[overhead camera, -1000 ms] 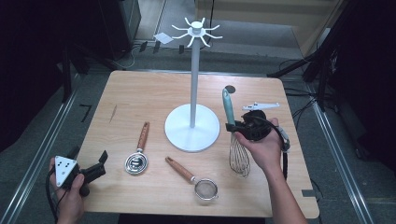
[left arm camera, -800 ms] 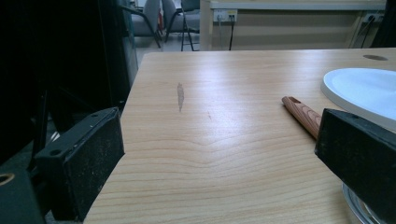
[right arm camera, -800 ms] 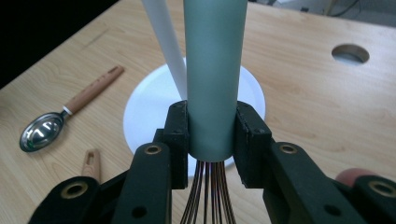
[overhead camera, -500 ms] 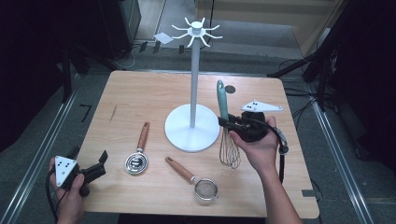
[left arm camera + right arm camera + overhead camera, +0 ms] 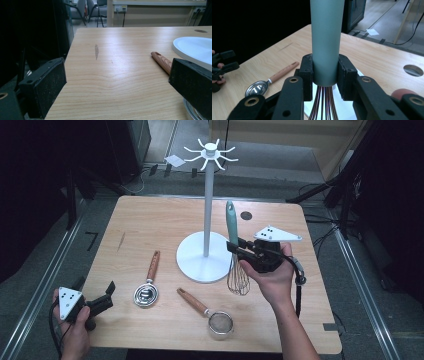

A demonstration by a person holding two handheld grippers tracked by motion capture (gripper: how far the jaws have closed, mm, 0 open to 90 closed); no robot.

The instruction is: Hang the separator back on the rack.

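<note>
Whisk handle top & wires cut off

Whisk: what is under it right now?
The whisk, held upright in the right gripper, hangs over the stand's white base and the table. Whether its wires touch either is unclear.

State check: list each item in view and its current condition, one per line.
Teal-handled wire whisk: upright, clamped by right gripper.
White hook stand: hooks empty.
Wooden-handled steel scoop: flat on table.
Wooden-handled mesh strainer: flat on table.
Left gripper: open, empty.
</note>
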